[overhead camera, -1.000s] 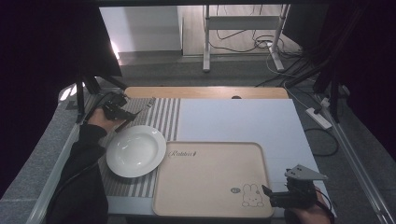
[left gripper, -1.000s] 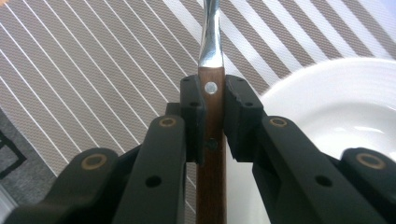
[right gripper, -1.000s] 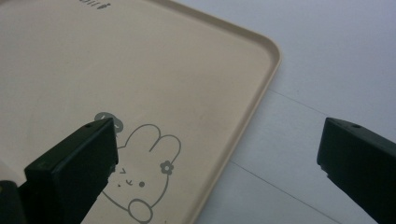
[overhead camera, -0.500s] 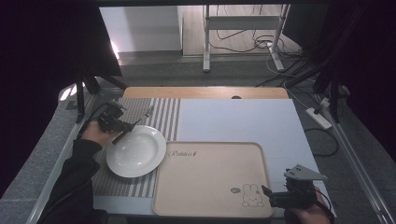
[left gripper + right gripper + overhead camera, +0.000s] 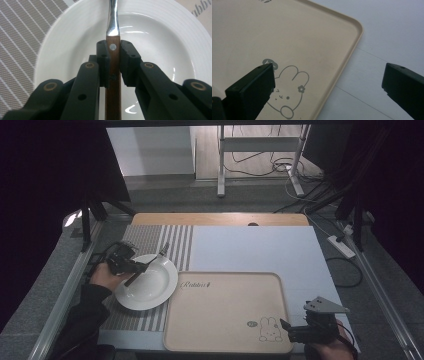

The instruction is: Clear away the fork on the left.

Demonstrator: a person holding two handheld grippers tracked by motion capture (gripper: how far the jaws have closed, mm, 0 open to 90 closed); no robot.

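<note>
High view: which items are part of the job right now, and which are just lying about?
In the job:
- fork, clamped in the left hand-held gripper
- white plate under it

Lying about:
- beige rabbit tray
- striped placemat
- power strip

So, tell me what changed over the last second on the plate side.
The left tool, shut on the wooden-handled fork, carried it from the striped mat to above the white plate. The plate, tray and right tool, jaws open over the tray's corner, stayed put.
</note>
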